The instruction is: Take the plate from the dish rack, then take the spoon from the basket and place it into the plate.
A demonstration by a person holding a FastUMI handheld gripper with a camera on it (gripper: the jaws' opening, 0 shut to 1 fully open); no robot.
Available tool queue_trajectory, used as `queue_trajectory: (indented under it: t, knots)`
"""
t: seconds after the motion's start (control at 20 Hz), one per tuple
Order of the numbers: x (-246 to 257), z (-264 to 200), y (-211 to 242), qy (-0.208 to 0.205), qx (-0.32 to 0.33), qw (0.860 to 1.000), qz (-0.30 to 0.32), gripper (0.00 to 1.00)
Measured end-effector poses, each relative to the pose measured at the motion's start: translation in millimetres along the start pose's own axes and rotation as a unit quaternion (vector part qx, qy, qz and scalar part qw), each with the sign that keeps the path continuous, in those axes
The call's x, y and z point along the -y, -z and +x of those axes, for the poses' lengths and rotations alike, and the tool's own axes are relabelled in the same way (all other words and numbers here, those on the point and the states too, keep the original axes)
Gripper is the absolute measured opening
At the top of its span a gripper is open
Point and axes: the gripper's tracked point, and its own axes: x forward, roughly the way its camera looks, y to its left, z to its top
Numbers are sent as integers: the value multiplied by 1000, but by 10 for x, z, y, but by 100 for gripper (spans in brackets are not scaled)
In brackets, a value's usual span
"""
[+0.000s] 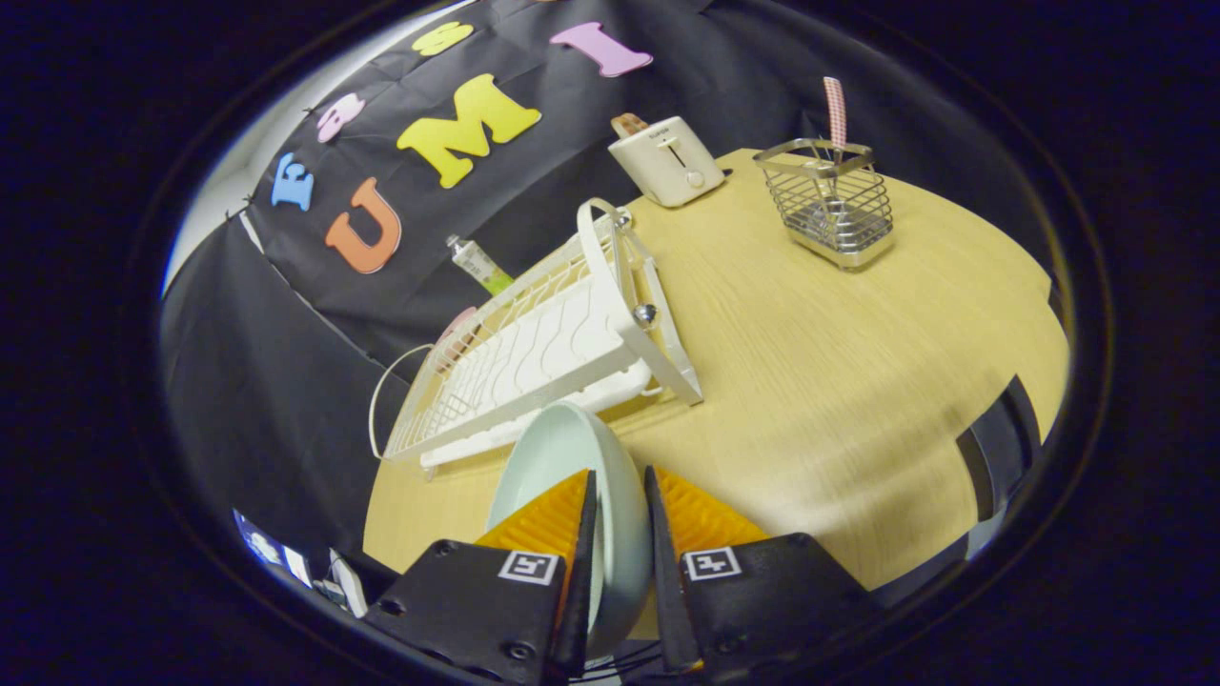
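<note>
A pale plate (562, 453) stands on edge between my two fingers, with my gripper (620, 476) shut on its rim. It is held just in front of the white wire dish rack (534, 343), above the wooden table (820, 381). Far beyond the fingers stands a metal wire basket (834, 205). A spoon with a red-and-white checked handle (836, 110) sticks upright out of it. The view is tilted, so the table slopes.
A white toaster (667, 157) stands at the table's back, between rack and basket. A small tube (479, 264) leans behind the rack, and a pinkish thing (456, 333) lies beside it. Bare tabletop spreads between the rack and the basket.
</note>
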Motion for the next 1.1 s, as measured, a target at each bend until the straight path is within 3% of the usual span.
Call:
queue_trajectory:
  t: [0.25, 0.45, 0.55, 0.85, 1.1]
  knots:
    - [-34, 43, -4, -5, -10, 1000, -5, 45]
    - [-55, -99, -146, -2, 23, 999, -36, 52]
    - [-4, -203, -274, 8, 49, 997, -55, 67]
    - [267, -597, -676, 15, 113, 990, -78, 91]
    - [817, -1082, -1230, 70, 193, 971, -123, 93]
